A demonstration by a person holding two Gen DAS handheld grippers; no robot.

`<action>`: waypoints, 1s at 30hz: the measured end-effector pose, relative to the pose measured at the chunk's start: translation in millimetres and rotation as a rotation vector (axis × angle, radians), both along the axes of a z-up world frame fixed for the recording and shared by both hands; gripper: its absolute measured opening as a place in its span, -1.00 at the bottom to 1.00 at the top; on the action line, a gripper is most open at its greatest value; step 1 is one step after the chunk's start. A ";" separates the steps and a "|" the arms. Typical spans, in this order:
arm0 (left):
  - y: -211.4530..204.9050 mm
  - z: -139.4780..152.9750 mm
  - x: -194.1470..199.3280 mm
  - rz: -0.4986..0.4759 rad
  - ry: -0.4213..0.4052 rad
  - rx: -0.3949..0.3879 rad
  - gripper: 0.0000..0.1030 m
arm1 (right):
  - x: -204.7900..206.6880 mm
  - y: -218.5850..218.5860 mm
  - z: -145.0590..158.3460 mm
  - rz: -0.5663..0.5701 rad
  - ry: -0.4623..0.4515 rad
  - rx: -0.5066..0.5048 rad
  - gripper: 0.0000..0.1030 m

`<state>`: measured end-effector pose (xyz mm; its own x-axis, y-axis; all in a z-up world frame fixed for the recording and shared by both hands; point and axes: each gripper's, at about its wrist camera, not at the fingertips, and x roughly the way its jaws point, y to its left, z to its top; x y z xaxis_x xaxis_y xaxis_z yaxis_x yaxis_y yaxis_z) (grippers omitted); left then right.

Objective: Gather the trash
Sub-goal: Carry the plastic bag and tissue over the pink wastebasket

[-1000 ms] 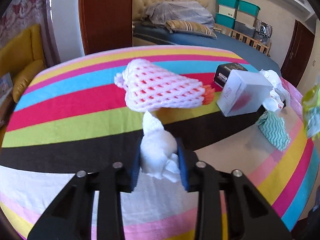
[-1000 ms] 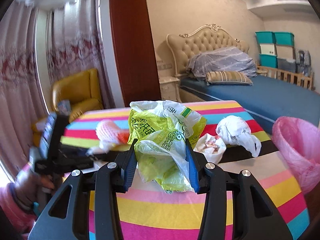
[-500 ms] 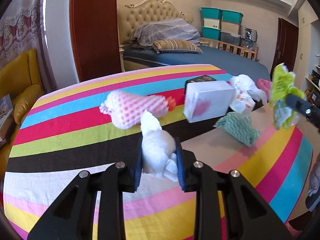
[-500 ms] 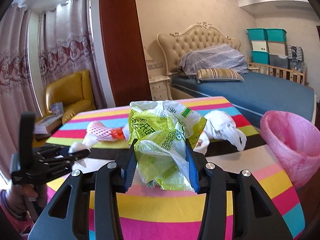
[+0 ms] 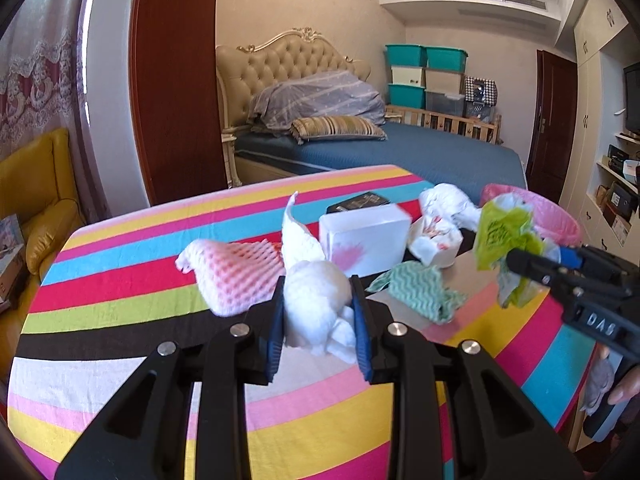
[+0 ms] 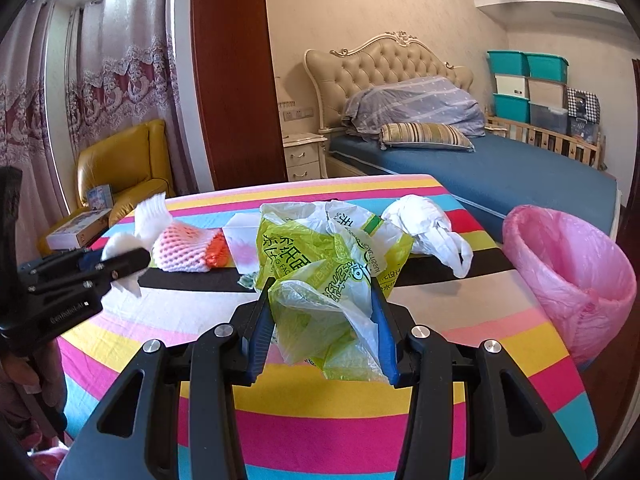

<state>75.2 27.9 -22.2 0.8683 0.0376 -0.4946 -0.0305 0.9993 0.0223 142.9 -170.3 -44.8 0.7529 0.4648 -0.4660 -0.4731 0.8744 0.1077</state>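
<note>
My left gripper [image 5: 318, 330] is shut on a crumpled white tissue [image 5: 316, 300], held above the striped tablecloth [image 5: 120, 300]; it shows at the left of the right wrist view [image 6: 116, 264]. My right gripper [image 6: 322, 336] is shut on a crumpled yellow-green plastic bag [image 6: 328, 264], seen from the side in the left wrist view [image 5: 508, 240]. A bin lined with a pink bag [image 6: 572, 276] stands off the table's right edge. On the cloth lie a pink foam fruit net [image 5: 232, 276], a white box [image 5: 364, 240], a green zigzag cloth [image 5: 420, 288] and a white plastic bag [image 6: 428, 224].
A paper cup [image 5: 434, 240] and a black box [image 5: 360, 202] sit behind the white box. A yellow armchair [image 6: 124, 168] stands at the left, a bed [image 6: 480, 168] behind the table. A hand [image 5: 624, 390] grips the right tool.
The left gripper rose and swung right with the tissue, so the pink bin and the right gripper came into its view. The right gripper kept nearly still with the bag.
</note>
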 end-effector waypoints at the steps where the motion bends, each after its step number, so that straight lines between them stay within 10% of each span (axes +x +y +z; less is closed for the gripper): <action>1: -1.5 1.0 -0.3 -0.004 -0.004 0.001 -0.44 | -0.6 -0.8 -0.7 0.000 0.001 -0.003 -0.17; 30: -89.5 -1.8 33.1 -0.216 0.001 0.027 -0.39 | 3.1 -72.3 5.4 -0.136 -0.034 -0.002 -0.17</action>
